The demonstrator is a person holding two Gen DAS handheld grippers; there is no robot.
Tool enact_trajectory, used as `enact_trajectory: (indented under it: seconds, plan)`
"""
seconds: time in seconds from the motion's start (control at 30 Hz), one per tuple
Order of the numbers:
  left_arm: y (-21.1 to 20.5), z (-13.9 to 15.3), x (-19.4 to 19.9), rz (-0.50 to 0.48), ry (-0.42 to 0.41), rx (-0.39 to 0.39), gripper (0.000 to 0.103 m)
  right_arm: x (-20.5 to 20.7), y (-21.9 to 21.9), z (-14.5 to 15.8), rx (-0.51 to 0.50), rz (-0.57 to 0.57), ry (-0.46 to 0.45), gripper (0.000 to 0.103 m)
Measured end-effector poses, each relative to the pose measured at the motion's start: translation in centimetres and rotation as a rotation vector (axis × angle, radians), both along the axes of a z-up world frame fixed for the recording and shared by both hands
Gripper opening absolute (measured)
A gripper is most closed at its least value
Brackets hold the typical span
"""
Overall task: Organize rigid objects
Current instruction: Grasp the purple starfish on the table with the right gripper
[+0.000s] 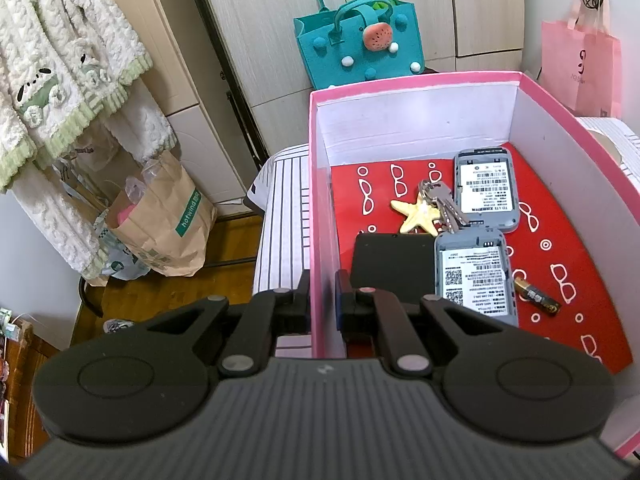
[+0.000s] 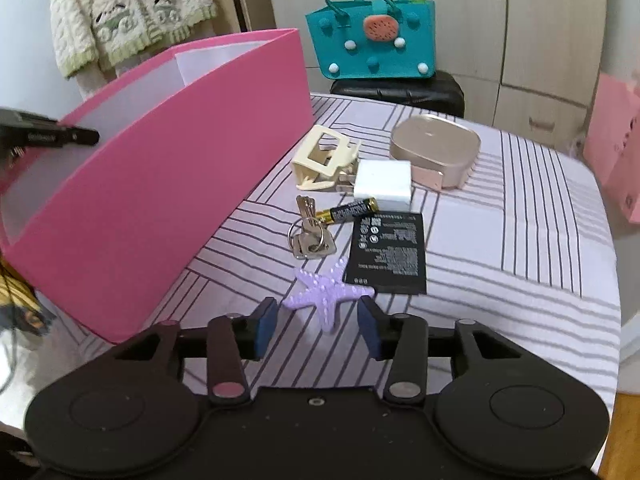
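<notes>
purple starfish [image 2: 329, 294] only right-wrist view

left gripper [image 1: 322, 300] jaws clamped, right gripper [image 2: 318, 322] jaws apart

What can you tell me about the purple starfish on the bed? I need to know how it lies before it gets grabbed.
The purple starfish is a small, rigid-looking lavender piece with five arms and rows of pale raised dots. It lies flat on the striped bedcover, outside the pink box. One arm tip reaches the black battery pack; whether they touch is unclear. The right gripper is open, its blue pads either side of the nearest arm, not pressing it.
</notes>
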State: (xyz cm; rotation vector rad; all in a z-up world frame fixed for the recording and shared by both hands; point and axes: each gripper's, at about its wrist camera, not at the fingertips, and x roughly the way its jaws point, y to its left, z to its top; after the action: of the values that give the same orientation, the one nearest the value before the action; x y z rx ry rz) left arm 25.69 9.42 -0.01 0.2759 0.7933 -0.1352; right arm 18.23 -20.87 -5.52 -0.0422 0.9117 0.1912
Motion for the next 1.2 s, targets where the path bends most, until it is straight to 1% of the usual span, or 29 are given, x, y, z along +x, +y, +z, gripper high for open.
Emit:
enact_trajectory:
  seconds: [0.07, 0.1, 0.17, 0.27, 0.43, 0.57, 0.63, 0.67, 0.7, 0.73, 0.8, 1.2]
  plan:
    - [0.0, 0.0, 0.0, 0.000, 0.000, 0.002, 0.008, 0.3, 0.5, -0.2, -0.018, 0.006, -0.015, 0.064]
    - [0.0, 0.0, 0.0, -0.001, 0.000, 0.003, 0.008, 0.4, 0.6, -0.2, -0.018, 0.009, -0.021, 0.069]
    - [0.0, 0.0, 0.0, 0.001, 0.001, 0.000, 0.008, 0.4, 0.7, -0.3, -0.003, 0.015, -0.029, 0.075]
    - [0.0, 0.0, 0.0, 0.000, -0.001, -0.001, 0.008, 0.0, 0.8, -0.5, 0.006, 0.008, -0.051, 0.077]
    - [0.0, 0.0, 0.0, -0.002, -0.002, 0.000, 0.008, -0.4, 1.6, -0.9, -0.046, 0.017, -0.080, 0.077]
    - [-0.1, 0.0, 0.1, -0.002, -0.003, -0.003, 0.008, -0.4, 1.7, -0.9, -0.047, 0.005, -0.086, 0.078]
    - [0.0, 0.0, 0.0, -0.001, -0.002, -0.001, 0.008, -0.5, 1.8, -0.8, -0.059, -0.011, -0.094, 0.071]
    - [0.0, 0.0, 0.1, -0.001, -0.002, -0.003, 0.008, -0.6, 1.6, -0.7, -0.053, -0.013, -0.096, 0.060]
    - [0.0, 0.1, 0.1, -0.002, -0.003, -0.002, 0.008, -0.7, 1.5, -0.6, -0.045, -0.018, -0.096, 0.051]
    - [-0.1, 0.0, 0.1, -0.002, -0.004, -0.002, 0.008, -0.7, 1.2, -0.4, -0.030, -0.023, -0.088, 0.050]
    - [-0.1, 0.0, 0.1, -0.002, -0.004, -0.003, 0.008, -0.8, 0.8, -0.1, -0.006, -0.030, -0.088, 0.043]
    - [-0.1, 0.1, 0.1, -0.003, -0.005, -0.004, 0.008, -1.1, 0.1, 0.4, 0.041, -0.053, -0.068, 0.043]
